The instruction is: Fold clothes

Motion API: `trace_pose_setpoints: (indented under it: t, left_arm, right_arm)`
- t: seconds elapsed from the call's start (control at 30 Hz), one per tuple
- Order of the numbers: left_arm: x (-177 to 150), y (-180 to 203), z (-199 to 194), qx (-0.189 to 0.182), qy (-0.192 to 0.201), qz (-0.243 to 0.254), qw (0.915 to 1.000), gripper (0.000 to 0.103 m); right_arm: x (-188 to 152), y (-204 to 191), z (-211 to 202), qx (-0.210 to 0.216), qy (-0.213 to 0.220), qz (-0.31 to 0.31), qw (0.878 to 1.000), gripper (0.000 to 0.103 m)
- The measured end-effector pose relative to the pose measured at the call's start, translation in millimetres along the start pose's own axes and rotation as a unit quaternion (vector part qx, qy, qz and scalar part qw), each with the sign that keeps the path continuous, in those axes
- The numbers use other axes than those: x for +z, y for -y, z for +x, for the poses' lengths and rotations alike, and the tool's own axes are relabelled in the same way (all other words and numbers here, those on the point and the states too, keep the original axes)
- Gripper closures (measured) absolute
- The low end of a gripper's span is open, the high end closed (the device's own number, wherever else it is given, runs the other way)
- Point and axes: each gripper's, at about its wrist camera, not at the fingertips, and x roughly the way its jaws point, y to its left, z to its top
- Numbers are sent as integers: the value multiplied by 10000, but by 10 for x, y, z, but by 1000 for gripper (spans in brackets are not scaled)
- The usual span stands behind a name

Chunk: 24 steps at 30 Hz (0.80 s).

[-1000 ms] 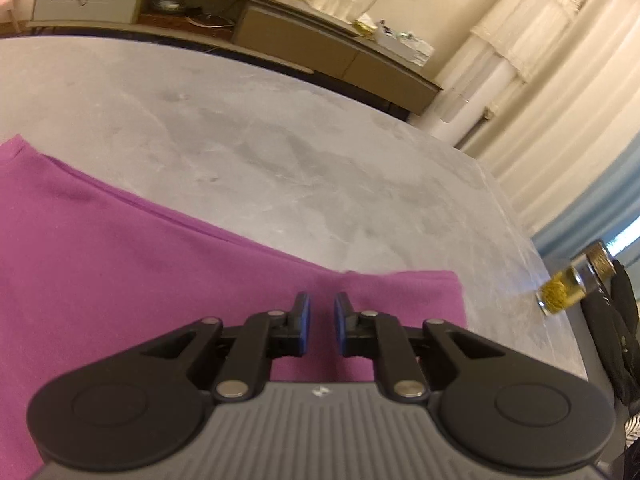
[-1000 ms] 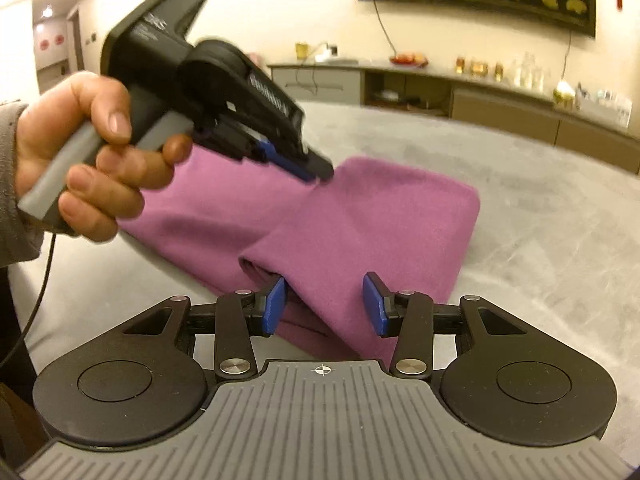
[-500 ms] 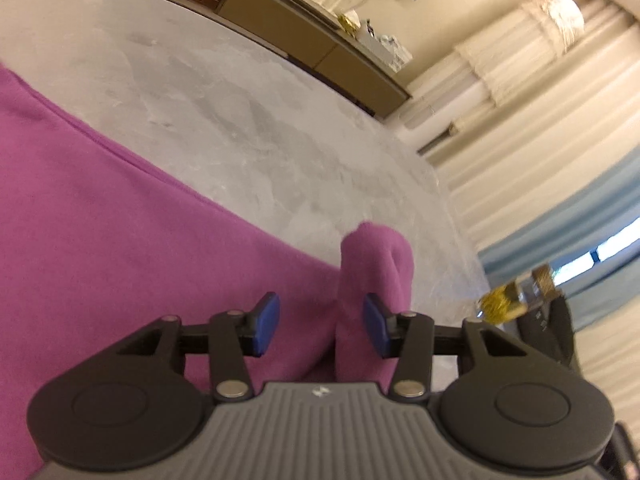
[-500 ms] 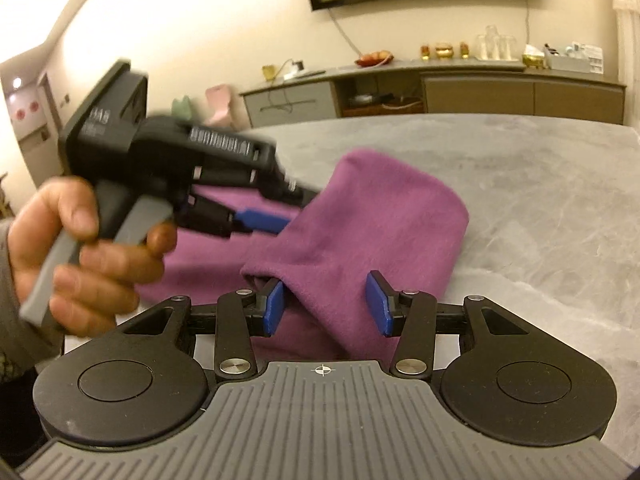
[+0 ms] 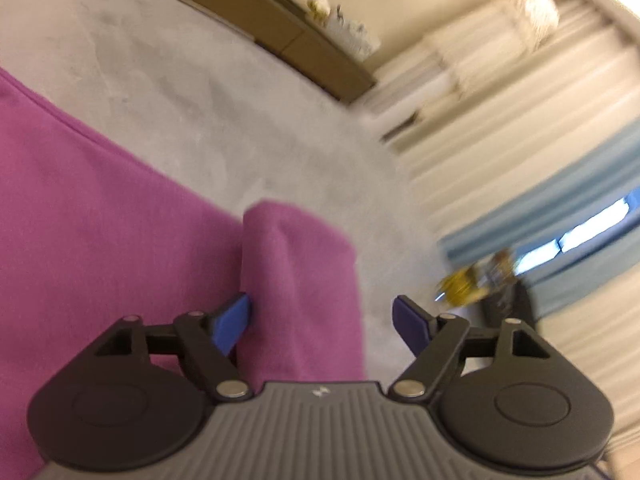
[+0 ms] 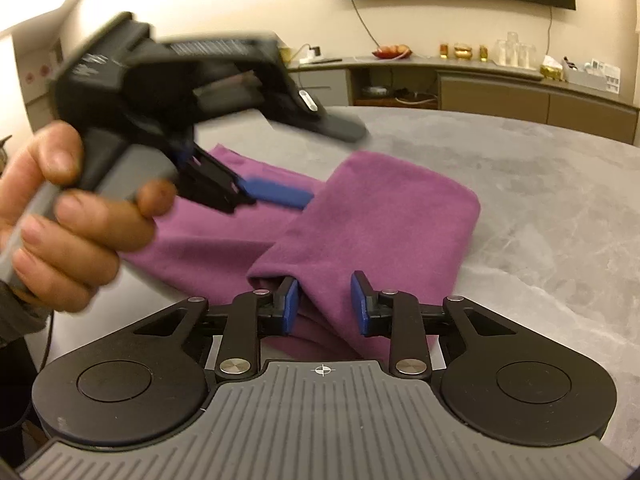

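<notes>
Wider-spread left hand-held gripper beside folded purple cloth.

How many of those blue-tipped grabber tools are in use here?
2. The left gripper is held in a hand above the purple cloth, open. The right gripper sits at the cloth's near edge, also open.

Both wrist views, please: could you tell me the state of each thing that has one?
Purple garment: partly folded, one end doubled over, lying on the table.
Left gripper: open, holding nothing.
Right gripper: open, fabric between its fingers.
Sideboard cupboards: doors shut.
</notes>
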Motion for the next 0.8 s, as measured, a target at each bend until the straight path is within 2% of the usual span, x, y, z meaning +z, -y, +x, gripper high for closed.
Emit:
trace_pose_setpoints:
  t: [0.1, 0.2, 0.23, 0.27, 0.3, 0.33, 0.4, 0.47, 0.5, 0.57, 0.6, 0.63, 0.7, 0.73, 0.77, 0.8]
  left_arm:
    - [-33, 38, 92, 390, -37, 146, 9991, 29]
    - [-50, 61, 105, 440, -55, 227, 9988, 32]
    - [-56, 69, 109, 457, -62, 254, 9986, 38]
    - [-62, 77, 113, 474, -68, 281, 9985, 47]
    - [-67, 85, 117, 491, -74, 308, 9983, 78]
    - [-73, 93, 121, 508, -80, 335, 9981, 92]
    - [-67, 145, 3, 535, 78, 451, 9975, 93]
    - [-47, 200, -182, 558, 302, 565, 9964, 93]
    - [-26, 182, -278, 582, 357, 550, 9961, 93]
    - [13, 106, -381, 704, 341, 546, 9954, 93]
    - [18, 58, -351, 806, 222, 589, 9948, 93]
    - [11, 12, -288, 951, 83, 570, 9938, 93]
    - [-18, -46, -216, 1172, -35, 562, 9915, 92]
    - [-22, -68, -196, 1198, -47, 528, 9914, 92]
    - [-26, -90, -176, 1224, -58, 494, 9912, 91]
    - [-21, -106, -159, 1247, -59, 464, 9911, 90]
  right_arm:
    - [-13, -30, -4, 41, -9, -71, 10000, 78]
    - [-26, -17, 1, 57, -25, -67, 10000, 79]
    - [-24, -11, 8, 69, -27, -56, 10000, 79]
    - [-21, -4, 14, 80, -29, -46, 10000, 78]
    - [-19, 2, 21, 92, -31, -36, 9999, 78]
    - [-16, 8, 28, 104, -34, -25, 9999, 77]
    - [3, 37, -3, 137, 60, 51, 9999, 75]
    - [55, 103, -137, 197, 390, 262, 9987, 64]
    - [81, 136, -205, 226, 555, 367, 9975, 63]
    - [133, 201, -339, 285, 884, 577, 9940, 59]
    - [180, 248, -362, 258, 961, 689, 9926, 59]
    - [243, 290, -301, 192, 865, 724, 9934, 59]
    - [362, 344, -85, 38, 492, 618, 9969, 67]
    - [406, 358, 49, -64, 281, 494, 9984, 79]
    - [408, 351, 112, -101, 149, 421, 9990, 84]
    - [381, 329, 125, -92, 74, 383, 9992, 85]
